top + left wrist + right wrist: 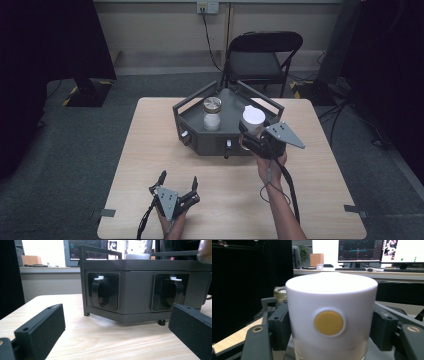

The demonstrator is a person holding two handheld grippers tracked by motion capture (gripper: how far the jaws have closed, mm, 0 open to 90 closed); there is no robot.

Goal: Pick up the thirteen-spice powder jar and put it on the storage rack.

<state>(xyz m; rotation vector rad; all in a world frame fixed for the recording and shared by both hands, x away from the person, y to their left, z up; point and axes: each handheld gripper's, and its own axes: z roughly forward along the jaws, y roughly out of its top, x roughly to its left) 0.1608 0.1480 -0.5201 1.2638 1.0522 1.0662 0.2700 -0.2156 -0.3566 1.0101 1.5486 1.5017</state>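
The right gripper (251,134) squeezes the white jar (254,120) by its sides so it can't slip — holding it up over the grey tray (199,141), near another jar (212,114) — while the left gripper (177,181) rests wide open on the table (150,150), holding nothing.

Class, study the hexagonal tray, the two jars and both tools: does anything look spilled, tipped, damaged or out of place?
Nothing stands out. The clear jar stands upright on the grey tray, the right tool grips the white-capped jar upright, and the left tool is open.
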